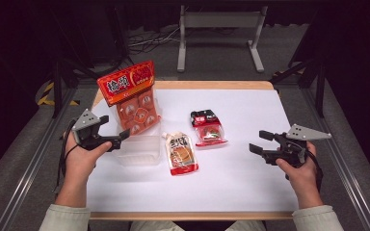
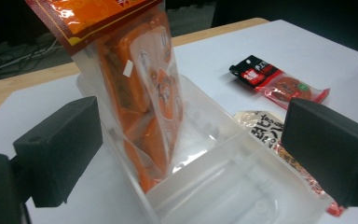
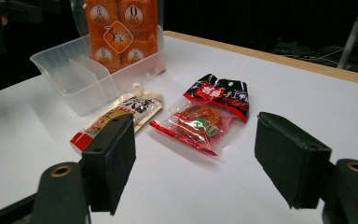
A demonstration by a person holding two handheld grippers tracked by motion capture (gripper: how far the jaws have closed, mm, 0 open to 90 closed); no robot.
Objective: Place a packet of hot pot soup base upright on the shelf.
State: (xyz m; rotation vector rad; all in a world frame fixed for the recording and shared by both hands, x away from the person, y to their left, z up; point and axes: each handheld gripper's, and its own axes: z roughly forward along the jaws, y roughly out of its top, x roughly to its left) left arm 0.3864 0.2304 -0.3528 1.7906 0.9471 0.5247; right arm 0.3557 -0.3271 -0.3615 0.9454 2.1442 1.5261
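Standing in bin: orange pack. Gaping empty beside it: left tool. Hovering wide, holding nothing: right tool.

Spouted pouch, red snack packet (flat)

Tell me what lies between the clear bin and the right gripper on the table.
In the high view, two packets: the spouted sauce pouch beside the clear bin, then the red-and-black snack packet; bare white tabletop before the right gripper.
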